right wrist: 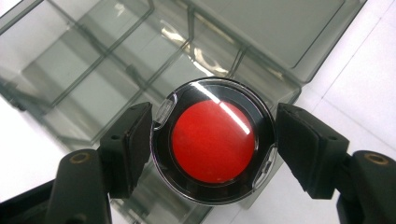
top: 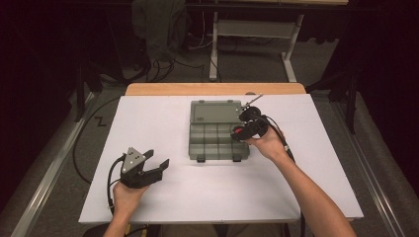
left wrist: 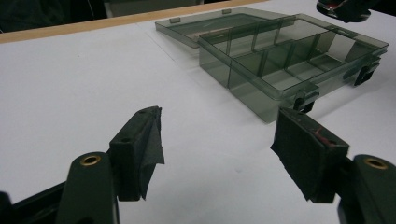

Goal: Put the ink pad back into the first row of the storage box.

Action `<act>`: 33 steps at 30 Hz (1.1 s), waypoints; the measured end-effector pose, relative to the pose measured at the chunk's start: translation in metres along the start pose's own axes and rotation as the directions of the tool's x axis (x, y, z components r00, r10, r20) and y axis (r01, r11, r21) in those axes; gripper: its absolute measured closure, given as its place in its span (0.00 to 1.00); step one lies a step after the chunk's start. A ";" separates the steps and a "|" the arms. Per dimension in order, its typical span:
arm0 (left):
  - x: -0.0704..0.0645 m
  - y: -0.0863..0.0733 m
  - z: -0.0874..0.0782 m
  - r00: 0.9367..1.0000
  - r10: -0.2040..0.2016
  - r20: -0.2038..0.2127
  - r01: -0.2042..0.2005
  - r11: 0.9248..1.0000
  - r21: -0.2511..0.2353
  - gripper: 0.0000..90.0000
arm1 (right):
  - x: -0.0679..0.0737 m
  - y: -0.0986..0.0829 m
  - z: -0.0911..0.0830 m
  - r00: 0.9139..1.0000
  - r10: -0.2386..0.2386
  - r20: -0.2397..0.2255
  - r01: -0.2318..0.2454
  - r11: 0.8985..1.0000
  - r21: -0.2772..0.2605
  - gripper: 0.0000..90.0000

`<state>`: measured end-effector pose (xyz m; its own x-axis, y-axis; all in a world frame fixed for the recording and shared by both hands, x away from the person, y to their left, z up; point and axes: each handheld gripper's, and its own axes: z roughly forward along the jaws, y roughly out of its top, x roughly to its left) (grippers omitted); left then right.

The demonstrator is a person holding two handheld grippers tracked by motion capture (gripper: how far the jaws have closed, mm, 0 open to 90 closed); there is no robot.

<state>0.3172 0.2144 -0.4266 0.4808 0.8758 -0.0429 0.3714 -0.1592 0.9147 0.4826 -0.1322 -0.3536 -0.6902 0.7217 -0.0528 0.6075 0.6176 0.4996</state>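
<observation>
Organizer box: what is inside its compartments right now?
The compartments of the organizer box look empty in the left gripper view. The right gripper holds a round red-centred case above the box's right end, covering part of the compartments there, so those stay unconfirmed.

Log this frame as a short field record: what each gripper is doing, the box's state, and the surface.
Right gripper: shut on round red-centred case, held above the box
Left gripper: open, holds nothing, near the table's front left
Organizer box: smoky clear plastic, lid open and laid back, compartments look empty
Surface: white table
</observation>
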 end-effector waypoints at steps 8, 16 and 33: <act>0.000 0.000 0.000 1.000 0.001 0.002 -0.001 1.000 0.001 0.37 | -0.004 0.008 0.007 1.000 0.023 0.014 -0.023 1.000 -0.001 0.35; 0.000 0.000 0.000 1.000 0.002 0.002 -0.002 1.000 0.000 0.37 | -0.006 0.011 0.014 1.000 0.018 0.023 -0.018 1.000 0.009 0.35; -0.001 0.000 0.001 1.000 0.007 0.004 -0.007 1.000 0.004 0.37 | -0.007 0.016 0.026 0.999 0.019 0.048 -0.021 0.999 0.049 0.34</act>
<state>0.3175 0.2132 -0.4266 0.4864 0.8729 -0.0383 0.3712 -0.1668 0.9134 0.5076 -0.1196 -0.3681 -0.6588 0.7474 -0.0852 0.6406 0.6168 0.4573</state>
